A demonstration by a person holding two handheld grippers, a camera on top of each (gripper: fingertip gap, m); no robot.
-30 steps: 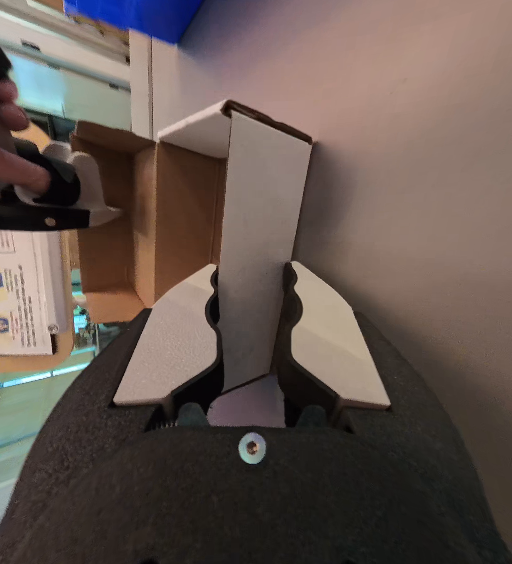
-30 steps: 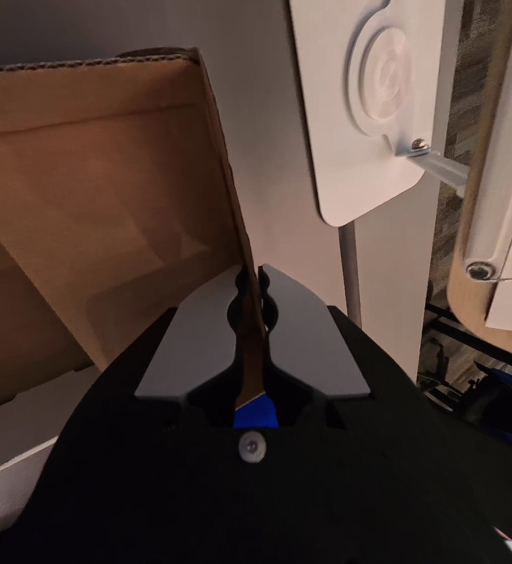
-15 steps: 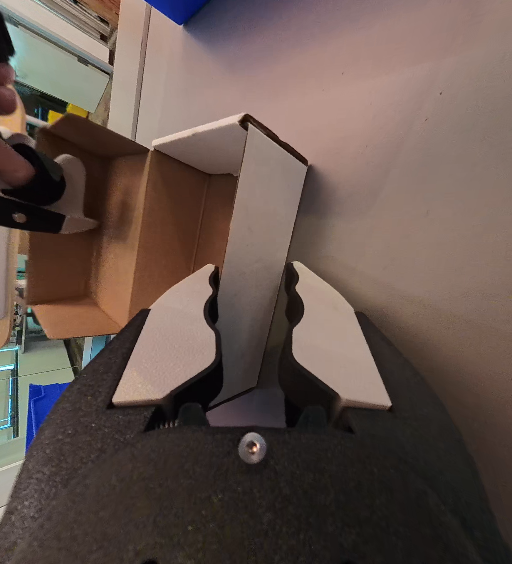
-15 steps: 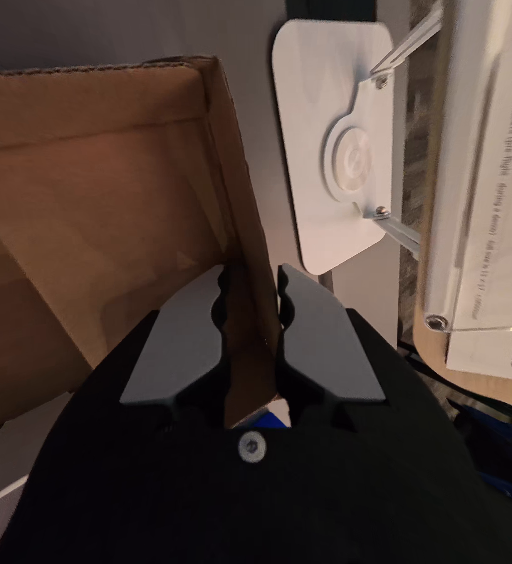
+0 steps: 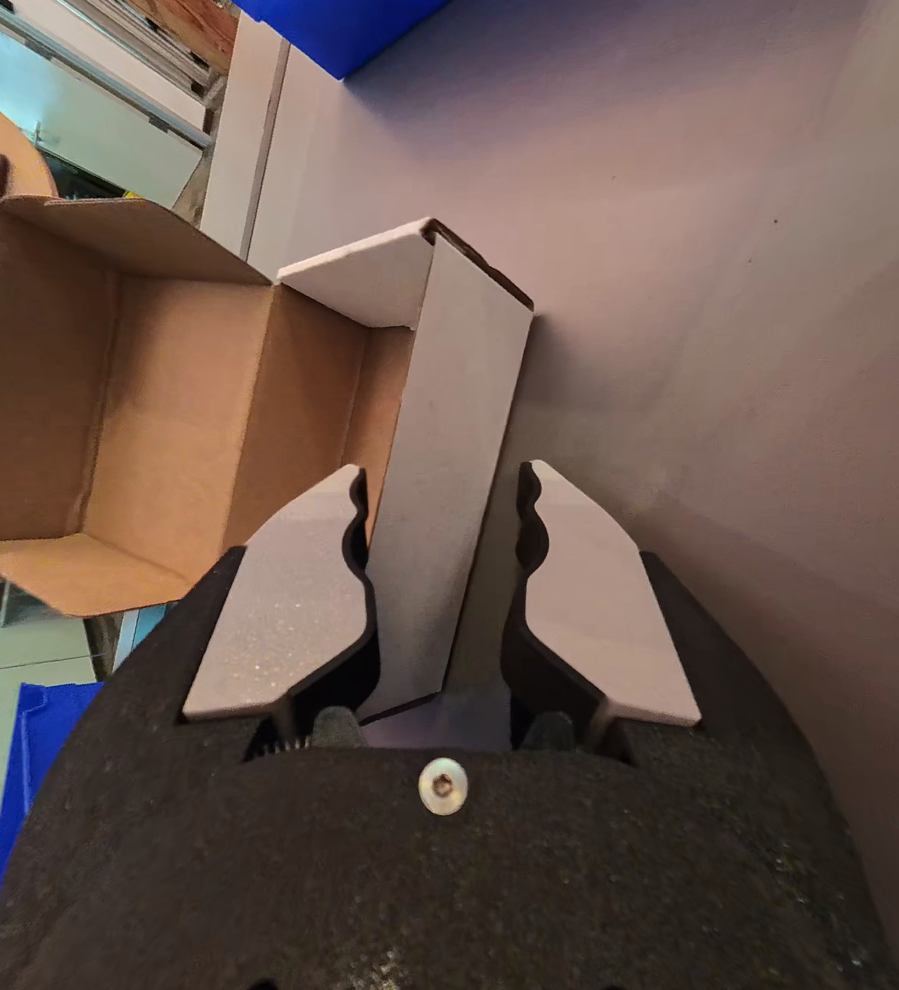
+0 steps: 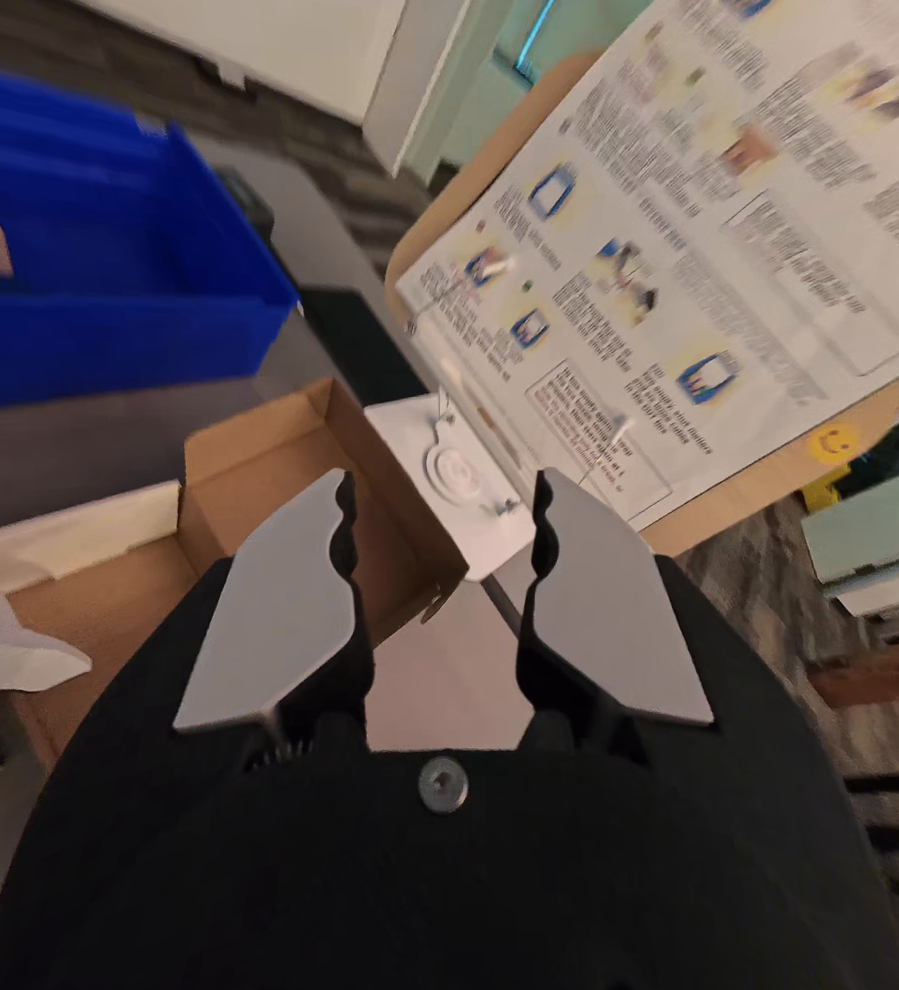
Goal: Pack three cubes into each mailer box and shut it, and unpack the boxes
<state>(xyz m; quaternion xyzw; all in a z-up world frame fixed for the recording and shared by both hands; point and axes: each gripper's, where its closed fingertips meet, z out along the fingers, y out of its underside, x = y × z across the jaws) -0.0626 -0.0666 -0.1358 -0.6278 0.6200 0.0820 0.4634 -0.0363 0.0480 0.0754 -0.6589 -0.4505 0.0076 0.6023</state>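
In the left wrist view the left gripper [image 5: 442, 482] has its fingers spread wide on either side of the white front wall of the open mailer box [image 5: 452, 455]; the left finger's pad lies against that wall, while a gap shows between the wall and the right finger, so nothing is clamped. The box sits on the grey table [image 5: 704, 321], its brown inside bare as far as the view reaches, with its lid [image 5: 61, 375] folded out to the left. A blue bin [image 5: 340, 32] stands at the table's far edge, and another blue shape [image 5: 34, 750] lies low on the left beyond the lid. In the right wrist view, which is blurred, the right gripper [image 6: 444, 485] has its fingers wide apart with nothing between them, above the corner of the box's brown lid flap [image 6: 297, 460]. Past the flap stands a white stand base [image 6: 463, 482] carrying a large printed instruction sheet [image 6: 704, 241] on a tan board. A blue bin [image 6: 88, 300] sits to the left on the table [image 6: 61, 450]. One white fingertip of the left gripper [image 6: 13, 664] shows at the left edge, over the box.
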